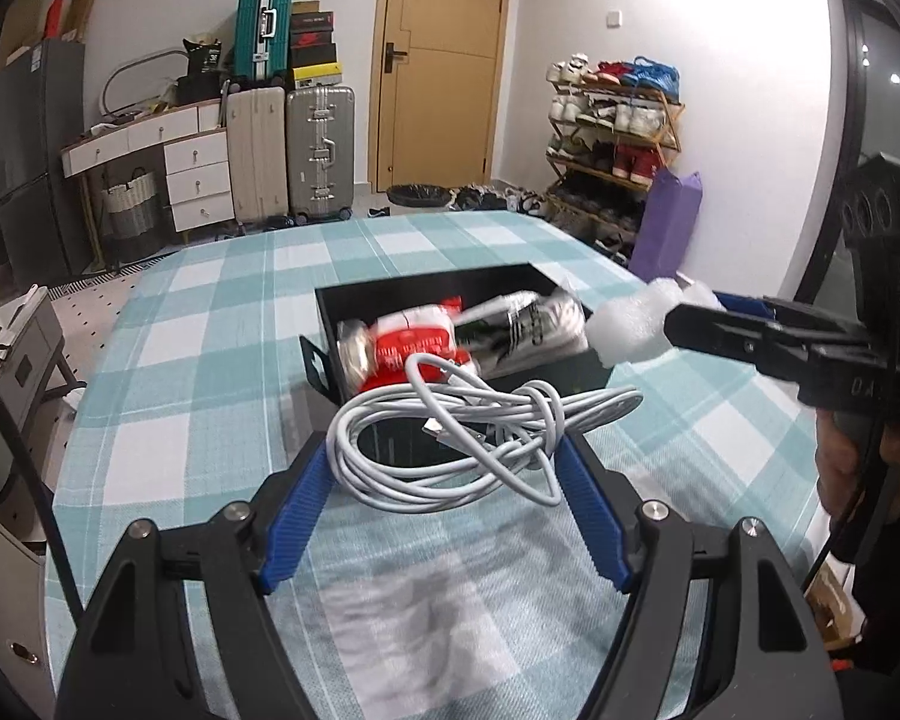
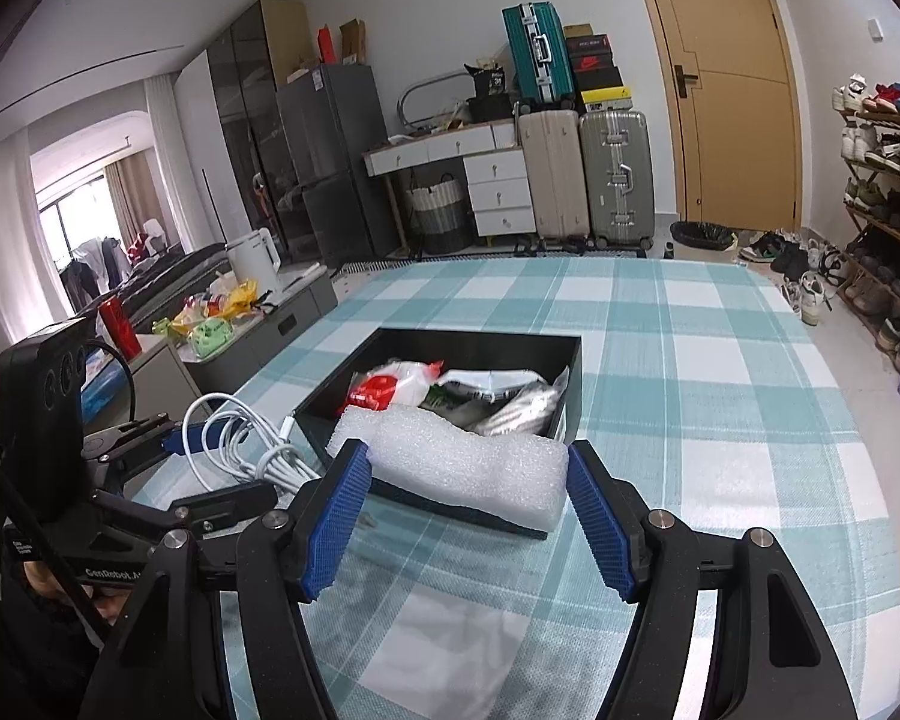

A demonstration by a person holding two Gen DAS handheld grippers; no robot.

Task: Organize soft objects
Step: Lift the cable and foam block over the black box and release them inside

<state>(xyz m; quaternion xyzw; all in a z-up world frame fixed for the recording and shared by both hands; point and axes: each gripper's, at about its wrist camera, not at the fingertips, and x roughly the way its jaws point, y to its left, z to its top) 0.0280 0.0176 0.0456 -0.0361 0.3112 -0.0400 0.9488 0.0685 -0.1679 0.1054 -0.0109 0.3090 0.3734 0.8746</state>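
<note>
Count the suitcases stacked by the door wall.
3. A teal suitcase stands on top, a beige suitcase is on the floor beside the white drawers, and a silver suitcase is next to it, nearer the door. Others may be hidden behind.

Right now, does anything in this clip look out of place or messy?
Mostly tidy. The white cable bundle in the left gripper is loosely tangled, loops spilling past the fingers. The foam block in the right gripper sits over the black box rim, not inside.

Checked tablecloth (image 2: 720, 372) over table; black box (image 2: 330, 387) on it.
</note>
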